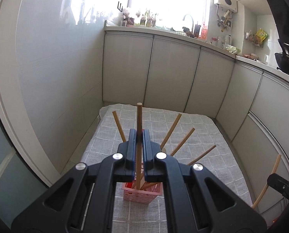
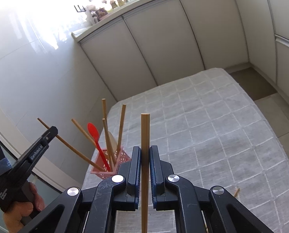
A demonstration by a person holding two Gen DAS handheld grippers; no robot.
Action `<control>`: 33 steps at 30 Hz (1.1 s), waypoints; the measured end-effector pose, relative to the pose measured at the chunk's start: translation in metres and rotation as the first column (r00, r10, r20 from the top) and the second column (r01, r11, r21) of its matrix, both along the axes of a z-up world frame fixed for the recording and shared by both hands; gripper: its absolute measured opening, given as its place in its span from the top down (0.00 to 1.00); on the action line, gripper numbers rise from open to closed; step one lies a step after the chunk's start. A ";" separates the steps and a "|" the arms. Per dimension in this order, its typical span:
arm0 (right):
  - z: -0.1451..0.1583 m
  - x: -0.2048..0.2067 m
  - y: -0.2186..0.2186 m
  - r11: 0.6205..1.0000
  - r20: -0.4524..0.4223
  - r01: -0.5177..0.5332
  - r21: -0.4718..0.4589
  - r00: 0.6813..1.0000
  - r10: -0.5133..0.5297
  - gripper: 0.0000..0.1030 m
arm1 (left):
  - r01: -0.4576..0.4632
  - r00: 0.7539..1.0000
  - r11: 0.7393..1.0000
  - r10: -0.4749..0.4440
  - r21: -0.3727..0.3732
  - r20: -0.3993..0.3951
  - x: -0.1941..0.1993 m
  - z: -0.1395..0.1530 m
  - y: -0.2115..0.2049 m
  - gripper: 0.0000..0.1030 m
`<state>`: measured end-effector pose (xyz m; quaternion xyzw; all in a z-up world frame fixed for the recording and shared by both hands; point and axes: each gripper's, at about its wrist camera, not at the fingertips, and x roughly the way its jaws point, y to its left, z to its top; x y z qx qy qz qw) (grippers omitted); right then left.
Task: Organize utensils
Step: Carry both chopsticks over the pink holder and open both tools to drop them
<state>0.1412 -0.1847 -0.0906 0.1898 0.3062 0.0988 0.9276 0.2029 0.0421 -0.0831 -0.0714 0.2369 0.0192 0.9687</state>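
Chopsticks fill both tools at this moment. The left tool [image 1: 139,136] is clamped nearly shut on one chopstick [image 1: 138,120], whose lower end already dips into the pink basket [image 1: 140,195]; in the right wrist view this same stick leans steeply out of the basket through the left tool's tip. The right tool [image 2: 145,153] is likewise closed on a second chopstick [image 2: 145,136], held upright and hanging to the right of the basket, apart from it, above the grey checked cloth [image 2: 212,120] that covers the worktop.

Inside the basket stand several more chopsticks fanned outward, a red spoon [image 2: 94,134] bowl-up, and a pale utensil I cannot identify behind them. A short wooden piece [image 2: 236,192], possibly another chopstick end, shows at the right tool's far side near the cloth edge.

I judge the sorting well advanced: most utensils are in, the left stick needs only releasing, the right one is yet to be carried over and dropped, and that stray piece may remain.
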 end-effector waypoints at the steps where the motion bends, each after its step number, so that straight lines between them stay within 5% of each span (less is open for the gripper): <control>1: 0.000 0.000 0.000 1.000 0.001 0.000 0.000 1.000 0.000 0.93 | -0.002 1.000 1.000 0.002 -0.013 -0.008 0.001 -0.002 0.003 0.92; 4: 0.000 0.000 0.003 1.000 0.010 0.002 -0.005 1.000 -0.002 0.93 | -0.006 1.000 0.999 0.004 -0.050 -0.029 0.000 -0.004 0.011 0.70; 10: 0.007 -0.002 0.020 0.999 0.048 -0.013 -0.042 0.999 0.015 0.93 | -0.013 0.999 0.998 0.010 -0.060 -0.049 -0.019 0.003 0.022 0.48; 22: 0.042 0.021 0.090 0.991 0.252 -0.004 -0.136 0.967 0.038 0.93 | -0.038 0.974 0.999 0.043 0.024 -0.222 -0.044 -0.011 0.050 0.32; 33: 0.051 0.062 0.119 0.987 0.409 0.127 -0.096 0.909 -0.077 0.93 | -0.011 0.928 0.996 0.044 0.090 -0.371 -0.028 -0.040 0.056 0.28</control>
